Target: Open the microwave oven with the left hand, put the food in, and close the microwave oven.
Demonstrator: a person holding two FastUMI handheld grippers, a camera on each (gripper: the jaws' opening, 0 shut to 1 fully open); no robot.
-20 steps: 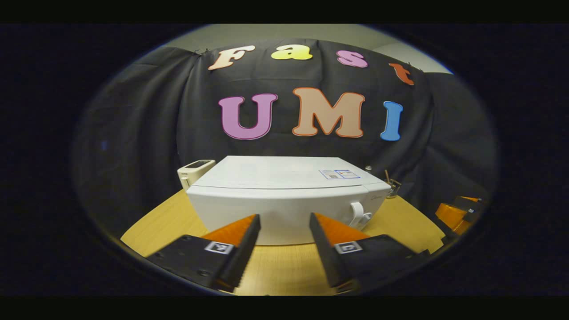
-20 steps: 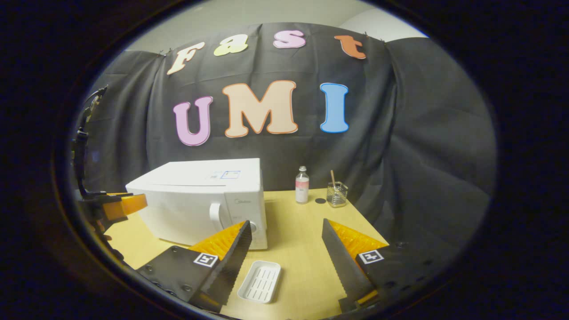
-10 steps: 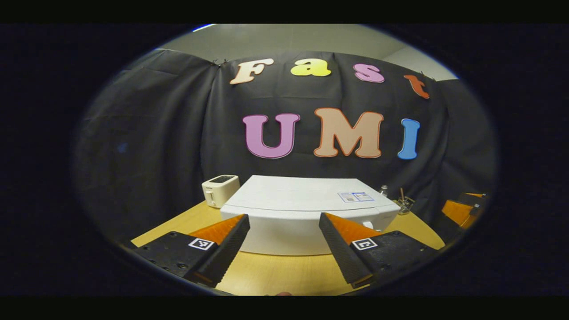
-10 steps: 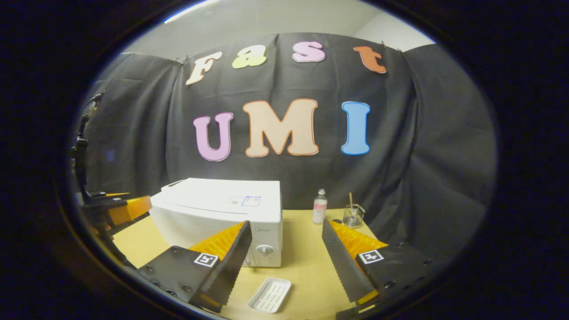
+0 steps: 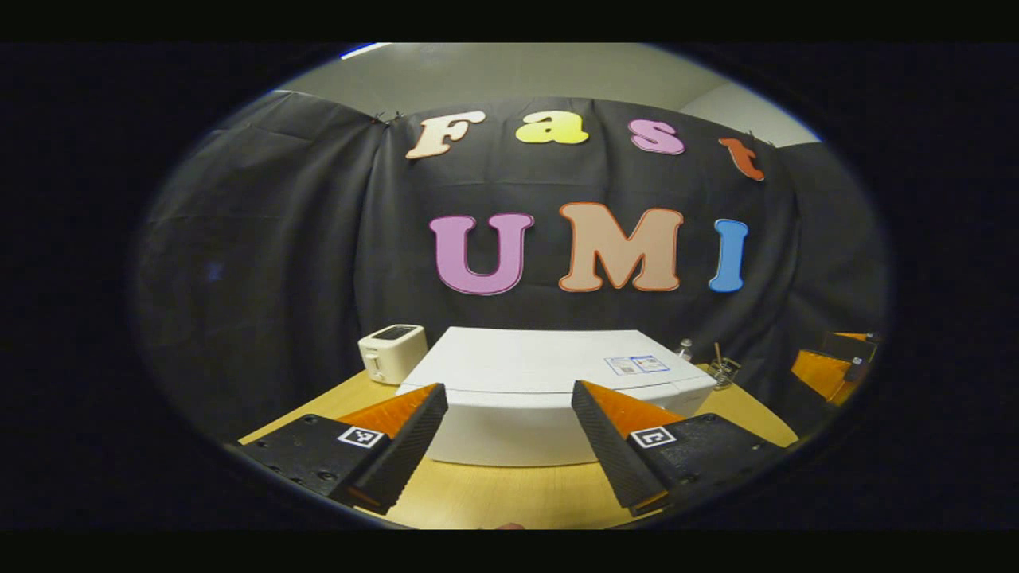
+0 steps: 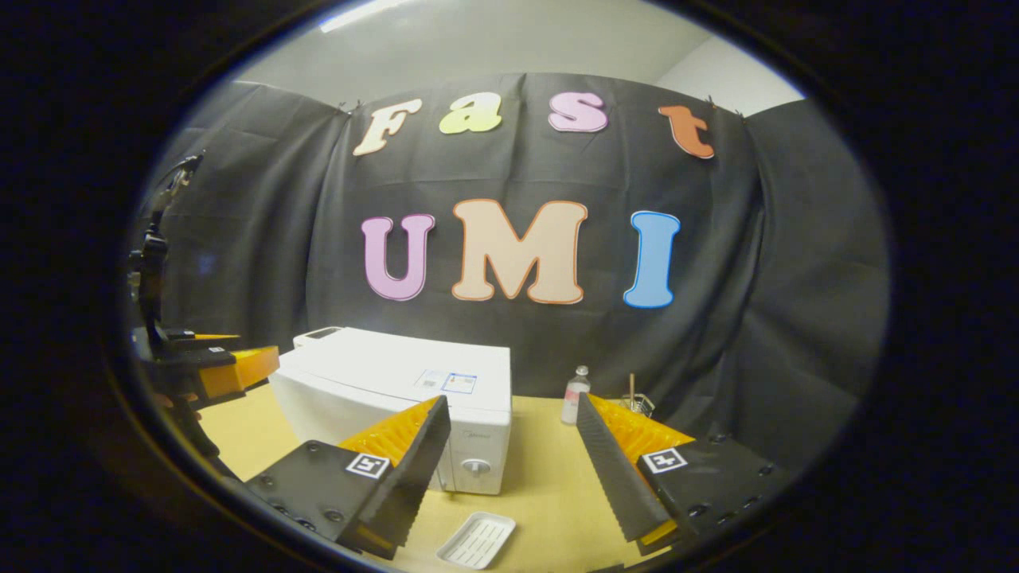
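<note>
The wooden table (image 6: 549, 469) spreads pale and smooth-grained under everything I see, its near edge cut off at the bottom of both views. On it sits the microwave oven (image 5: 549, 390), a boxy white appliance with a flat matte top and a small sticker near one corner; its door is shut, and in the left gripper view my own fingers cover most of its front, so I cannot make out the handle there. In the right gripper view the microwave oven (image 6: 398, 382) shows its right end with a round knob low on the panel. My left gripper (image 5: 509, 434) hovers in front of it, fingers spread wide with nothing between them, their inner faces ribbed. My right gripper (image 6: 513, 446) is likewise parted and empty. Behind the oven's left corner stands a cream toaster (image 5: 392, 352), rounded and partly hidden. A ribbed white tray (image 6: 476, 539) lies flat just below the right gripper, clipped by the view's edge; I cannot tell whether it holds food. Farther back stand a small clear bottle (image 6: 575, 395) and a glass holder (image 6: 637, 404), half hidden behind a finger.
</note>
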